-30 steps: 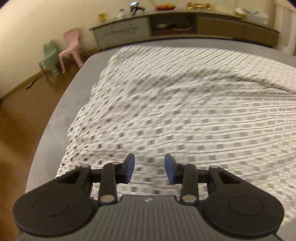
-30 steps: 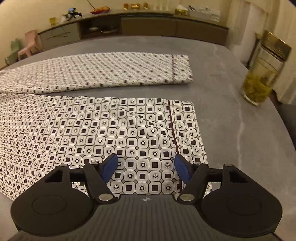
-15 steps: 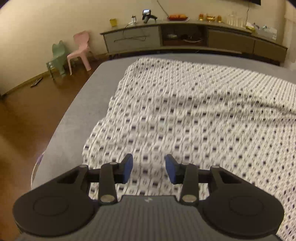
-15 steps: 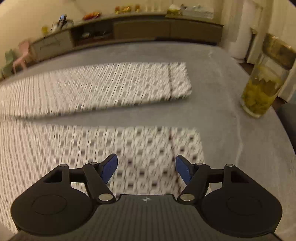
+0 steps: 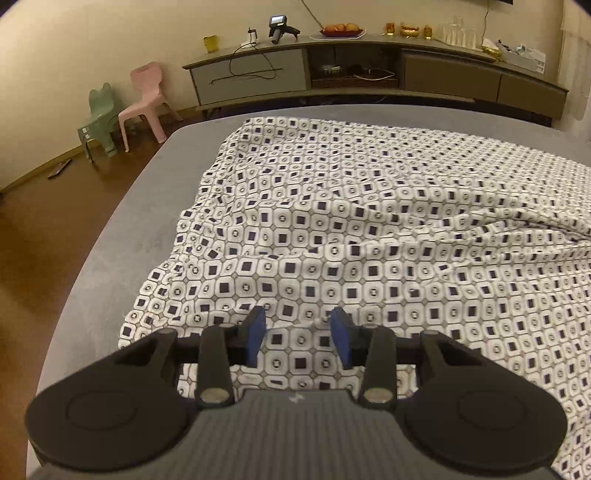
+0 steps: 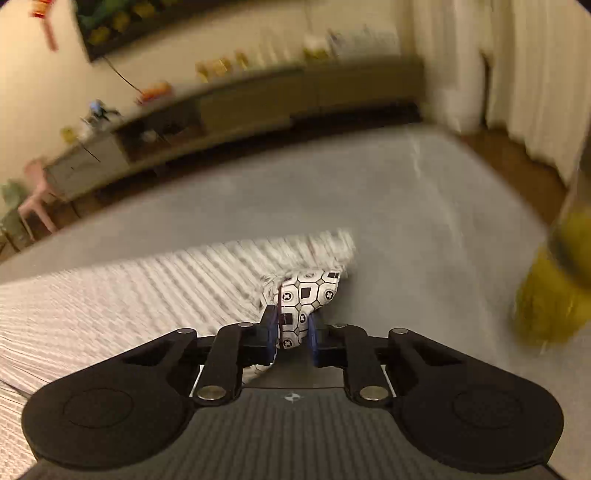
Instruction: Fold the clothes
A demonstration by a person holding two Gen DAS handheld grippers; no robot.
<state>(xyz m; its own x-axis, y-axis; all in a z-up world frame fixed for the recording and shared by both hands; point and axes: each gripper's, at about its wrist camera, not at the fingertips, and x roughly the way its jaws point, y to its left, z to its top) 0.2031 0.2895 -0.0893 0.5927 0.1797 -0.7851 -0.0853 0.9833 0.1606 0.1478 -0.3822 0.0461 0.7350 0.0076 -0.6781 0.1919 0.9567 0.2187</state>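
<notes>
The patterned garment (image 5: 369,229) — white cloth printed with dark squares and small rings — lies spread over a grey bench (image 5: 122,229), its long axis running across the left wrist view from a rumpled end near the bench's left edge away to the right, with soft ridges along it. The left claw (image 5: 298,338) sits low over the near hem, its blue pads parted, cloth showing in the gap and nothing pinched. In the right wrist view, heavily blurred, the right claw (image 6: 291,328) is closed on a bunched corner of the garment (image 6: 306,295), which stands up between the pads while the rest trails off to the left across the bench (image 6: 424,229). A glass jar (image 6: 554,288) with yellowish contents stands on the bench at the right — too smeared to tell more. Beyond is a long low cabinet (image 5: 369,70) against a cream wall, carrying a plate of fruit (image 5: 338,29); a pink chair (image 5: 144,99) and a green chair (image 5: 98,118) stand on a wooden floor (image 5: 48,236).
</notes>
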